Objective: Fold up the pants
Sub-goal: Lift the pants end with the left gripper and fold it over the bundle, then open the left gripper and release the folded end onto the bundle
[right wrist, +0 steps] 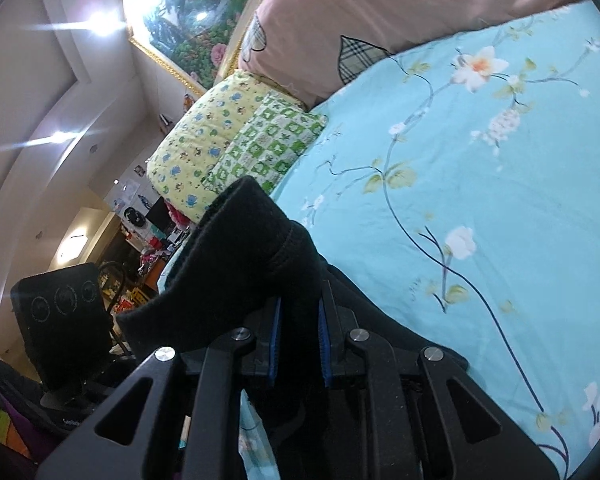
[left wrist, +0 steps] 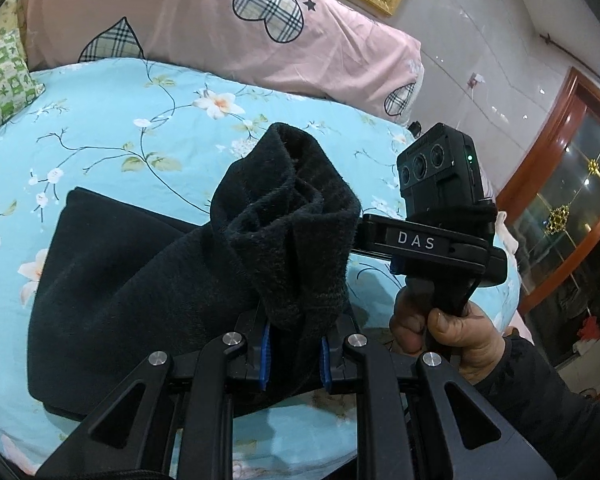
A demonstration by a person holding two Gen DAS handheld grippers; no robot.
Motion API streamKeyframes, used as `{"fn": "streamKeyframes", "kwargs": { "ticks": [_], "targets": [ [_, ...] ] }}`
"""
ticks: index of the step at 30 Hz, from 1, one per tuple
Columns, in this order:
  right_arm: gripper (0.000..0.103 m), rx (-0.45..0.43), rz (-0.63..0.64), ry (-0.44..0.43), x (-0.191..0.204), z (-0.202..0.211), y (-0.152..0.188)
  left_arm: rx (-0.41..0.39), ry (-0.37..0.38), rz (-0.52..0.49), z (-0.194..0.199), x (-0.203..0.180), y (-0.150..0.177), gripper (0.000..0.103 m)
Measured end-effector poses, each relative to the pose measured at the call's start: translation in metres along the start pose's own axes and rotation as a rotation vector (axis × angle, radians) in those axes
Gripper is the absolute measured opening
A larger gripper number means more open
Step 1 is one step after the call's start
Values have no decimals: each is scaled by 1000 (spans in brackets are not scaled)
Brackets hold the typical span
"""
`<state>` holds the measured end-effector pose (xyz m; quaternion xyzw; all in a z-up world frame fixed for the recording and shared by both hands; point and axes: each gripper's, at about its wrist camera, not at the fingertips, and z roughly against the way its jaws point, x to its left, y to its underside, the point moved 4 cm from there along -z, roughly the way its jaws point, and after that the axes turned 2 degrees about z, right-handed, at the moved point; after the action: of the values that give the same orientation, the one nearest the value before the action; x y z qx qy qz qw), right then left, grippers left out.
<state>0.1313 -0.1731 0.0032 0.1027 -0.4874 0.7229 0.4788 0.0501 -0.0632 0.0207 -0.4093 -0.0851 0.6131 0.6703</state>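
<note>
The black fleece pants [left wrist: 124, 292] lie partly on the blue floral bed sheet [left wrist: 112, 136]. My left gripper [left wrist: 294, 354] is shut on a bunched end of the pants, which stands up above its blue pads [left wrist: 263, 354]. The right gripper's body [left wrist: 432, 240] shows in the left wrist view, held in a hand at the right of the lifted cloth. In the right wrist view my right gripper [right wrist: 298, 340] is shut on another thick fold of the pants [right wrist: 252, 248], raised over the sheet [right wrist: 480, 200].
A pink duvet with plaid hearts [left wrist: 228, 28] lies along the bed's far side. Yellow and green patterned pillows [right wrist: 236, 140] sit at the bed's corner. A gold-framed painting [right wrist: 188, 12] hangs on the wall. A wooden door frame [left wrist: 556, 160] stands at the right.
</note>
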Motion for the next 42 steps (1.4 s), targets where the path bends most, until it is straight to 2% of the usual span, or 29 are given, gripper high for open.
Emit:
{"fn": "streamKeyframes", "kwargs": {
  "ticks": [6, 8, 11, 14, 16, 19, 20, 21, 23, 24, 28, 34, 42],
  "targets": [
    [18, -3, -1, 33, -3, 5, 4, 9, -23, -51, -10, -7, 6, 19],
    [22, 5, 13, 80, -3, 6, 6, 21, -17, -52, -14, -6, 7, 20],
    [22, 15, 56, 197, 0, 11, 9, 38, -13, -54, -20, -7, 11, 22],
    [22, 33, 89, 287, 1, 16, 15, 49, -7, -57, -26, -8, 15, 28],
    [22, 33, 85, 317, -2, 21, 18, 52, -8, -62, -30, -9, 16, 32],
    [23, 18, 68, 358, -4, 32, 22, 59, 12, -69, -30, -10, 17, 46],
    [24, 12, 64, 375, -4, 37, 23, 59, 26, -68, -29, -11, 17, 54],
    [26, 8, 57, 394, -4, 42, 24, 61, 40, -67, -28, -12, 18, 59],
    [39, -6, 39, 440, -4, 53, 26, 59, 51, -69, -24, -13, 19, 61],
    [42, -21, 29, 445, -3, 60, 28, 61, 53, -70, -23, -13, 19, 62],
    [54, -74, -3, 455, 5, 81, 33, 55, 78, -69, -9, -14, 21, 66],
    [79, -145, -37, 444, 24, 99, 36, 10, 87, -47, 15, -7, 17, 71],
    [80, -142, -17, 452, 50, 89, 37, -33, 62, 39, 33, 25, 8, 74]
  ]
}}
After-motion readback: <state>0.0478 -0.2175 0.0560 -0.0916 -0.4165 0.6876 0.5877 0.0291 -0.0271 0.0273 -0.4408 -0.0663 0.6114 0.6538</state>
